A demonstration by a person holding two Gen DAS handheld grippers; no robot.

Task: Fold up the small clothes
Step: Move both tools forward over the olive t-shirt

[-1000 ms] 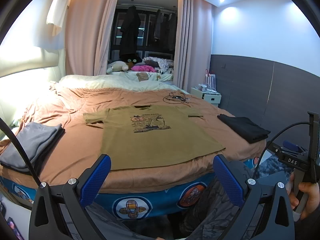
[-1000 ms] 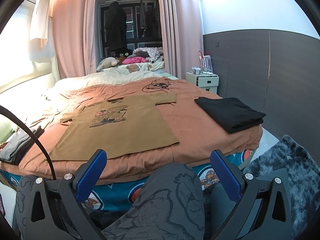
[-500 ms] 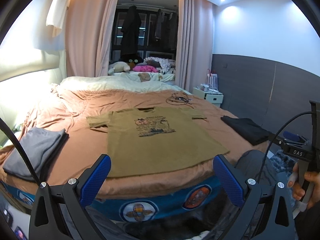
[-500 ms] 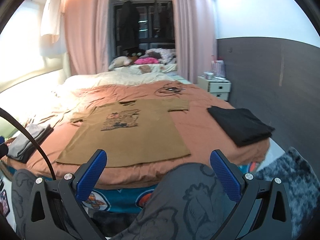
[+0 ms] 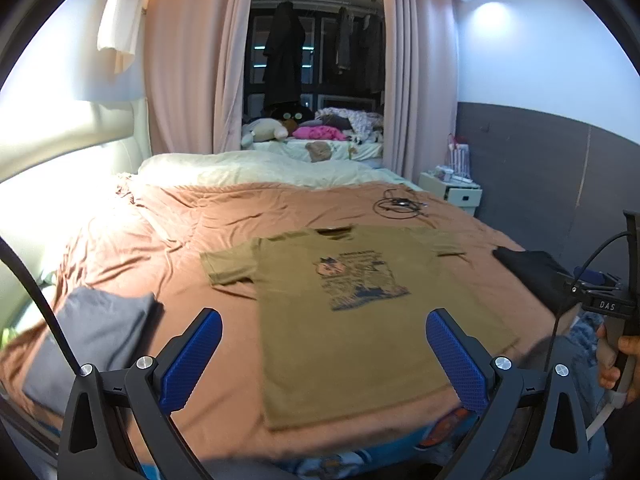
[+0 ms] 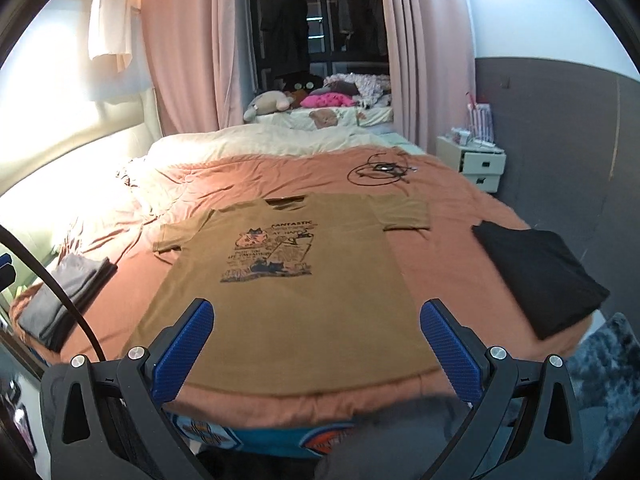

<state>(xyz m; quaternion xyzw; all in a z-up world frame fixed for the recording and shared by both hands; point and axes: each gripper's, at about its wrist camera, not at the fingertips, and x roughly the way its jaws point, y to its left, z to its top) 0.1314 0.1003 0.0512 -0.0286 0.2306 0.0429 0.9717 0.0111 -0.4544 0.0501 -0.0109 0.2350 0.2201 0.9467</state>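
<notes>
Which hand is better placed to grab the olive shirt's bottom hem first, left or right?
Right, probably. The right tool hangs open over the olive shirt, centred on its hem. The left tool, also open, sits toward the shirt's left edge, farther back.

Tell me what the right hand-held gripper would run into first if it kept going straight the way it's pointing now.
Most likely the olive graphic T-shirt lying flat on the bed. The open right hand-held gripper frames the shirt's lower half with nothing in between, though depth is hard to judge in this view.
</notes>
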